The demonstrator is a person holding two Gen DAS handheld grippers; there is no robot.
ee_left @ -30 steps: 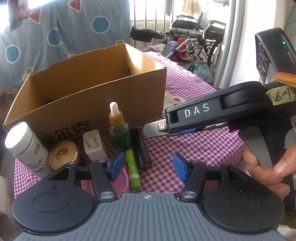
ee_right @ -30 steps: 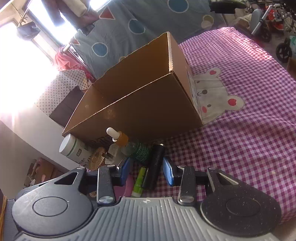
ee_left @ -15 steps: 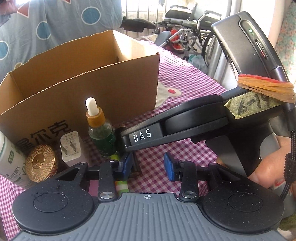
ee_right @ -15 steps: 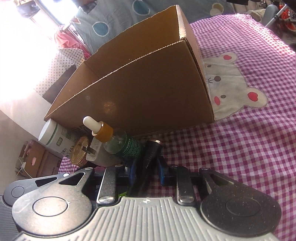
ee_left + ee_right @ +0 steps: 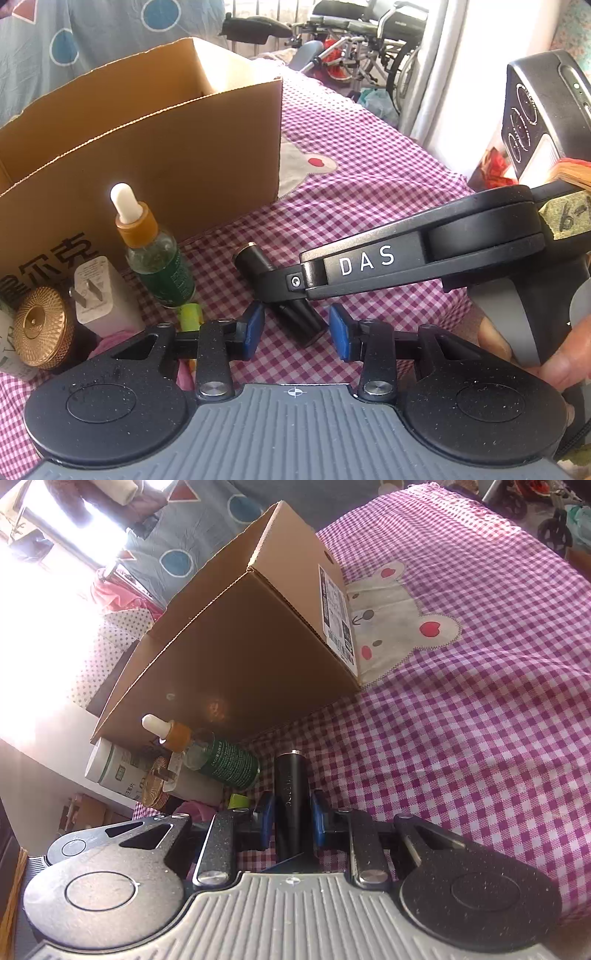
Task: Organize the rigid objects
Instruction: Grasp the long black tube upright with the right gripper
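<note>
While the left tool (image 5: 295, 332) hangs open and empty, the black tube (image 5: 280, 295) sits tilted just beyond it. Seen from the right wrist, the right tool (image 5: 291, 821) pinches that tube (image 5: 291, 797) mid-body near the cardboard box (image 5: 240, 657); stiff, light, probably slick.

Both wrist views look steeply down, close over the black tube (image 5: 284, 295) and cardboard box (image 5: 240, 657).
</note>
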